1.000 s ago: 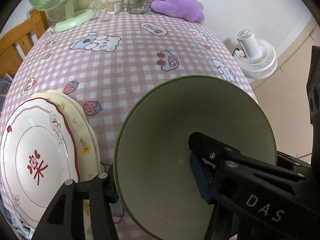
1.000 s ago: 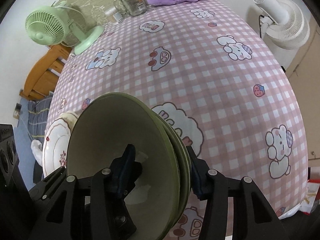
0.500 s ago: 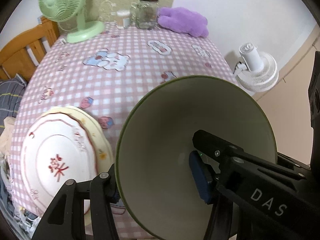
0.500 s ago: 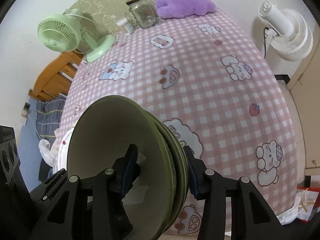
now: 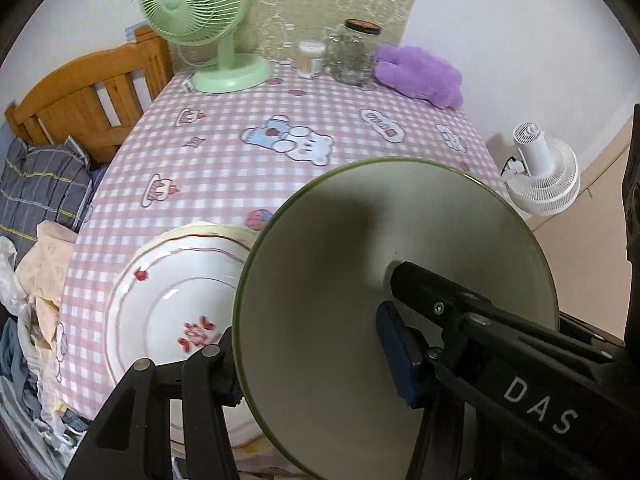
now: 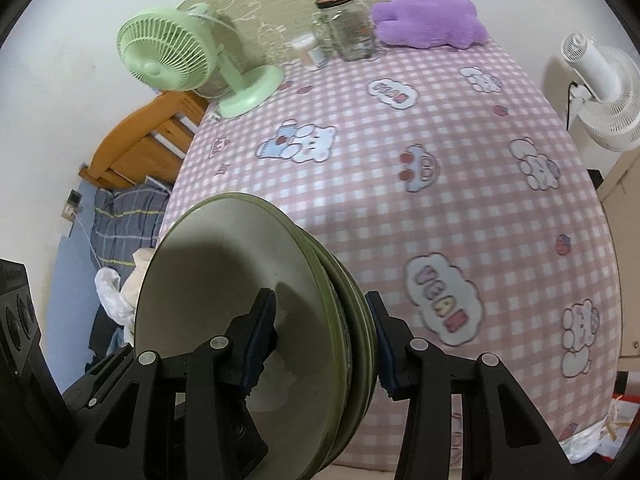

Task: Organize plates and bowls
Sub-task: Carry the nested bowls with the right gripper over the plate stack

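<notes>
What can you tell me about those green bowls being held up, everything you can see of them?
The green bowls are a nested stack, apparently three judging by the rims: wide, shallow, glossy like glazed ceramic, olive outside, pale grey-green inside, empty. They are tipped on edge above the checked tablecloth. The right gripper and the left gripper both clamp the stack's wall, one pad inside, one outside.

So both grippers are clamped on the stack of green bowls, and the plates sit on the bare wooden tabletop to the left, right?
Not quite. Both the left gripper and right gripper do grip the stack of green bowls, and the plates sit to the left, but on a pink checked tablecloth, not bare wood. The left wrist view shows it.
</notes>
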A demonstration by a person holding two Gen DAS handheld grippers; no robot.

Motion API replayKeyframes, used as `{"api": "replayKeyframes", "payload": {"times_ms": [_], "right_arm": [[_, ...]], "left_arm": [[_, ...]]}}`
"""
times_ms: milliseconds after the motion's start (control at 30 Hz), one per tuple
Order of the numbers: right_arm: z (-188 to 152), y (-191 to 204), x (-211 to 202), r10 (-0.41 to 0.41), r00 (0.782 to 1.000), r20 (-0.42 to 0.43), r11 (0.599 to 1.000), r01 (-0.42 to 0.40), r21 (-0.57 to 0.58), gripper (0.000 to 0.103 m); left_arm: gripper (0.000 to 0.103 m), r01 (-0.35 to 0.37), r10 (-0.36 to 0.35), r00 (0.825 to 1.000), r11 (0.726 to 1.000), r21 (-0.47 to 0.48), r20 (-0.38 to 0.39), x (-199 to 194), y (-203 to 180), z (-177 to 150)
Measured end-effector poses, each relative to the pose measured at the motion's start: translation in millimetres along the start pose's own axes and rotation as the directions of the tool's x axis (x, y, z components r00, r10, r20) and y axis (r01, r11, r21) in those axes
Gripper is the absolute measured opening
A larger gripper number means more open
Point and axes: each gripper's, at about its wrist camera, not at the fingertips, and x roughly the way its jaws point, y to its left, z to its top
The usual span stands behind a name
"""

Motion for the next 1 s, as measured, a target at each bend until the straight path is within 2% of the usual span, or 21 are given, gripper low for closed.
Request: {"api": "replayKeyframes", "payload": {"times_ms": [400, 667, 1000], "right_arm": [[-4.5, 70.7, 27.5, -0.086, 0.996, 0.010, 0.996, 0.086, 0.034, 0.049], [-18.1, 113.7, 50.1, -0.139, 0.990, -0.016, 0.989, 0.139, 0.052, 0.049], [-35.4, 141.4, 74.1, -0.174, 0.983, -0.061, 0.981, 0.178, 0.073, 0.049]], "left_arm": [[0.055, 0.083, -0.082, 0.996, 0.996, 0.028, -0.034, -2.8, 75.5, 9.7], [0.053, 0.103, -0.100, 0.993, 0.993, 0.050, -0.055, -4.0, 118.7, 4.0], [0.053, 0.126, -0.119, 0.987, 0.991, 0.052, -0.111, 4.3, 153.0, -7.2]]}}
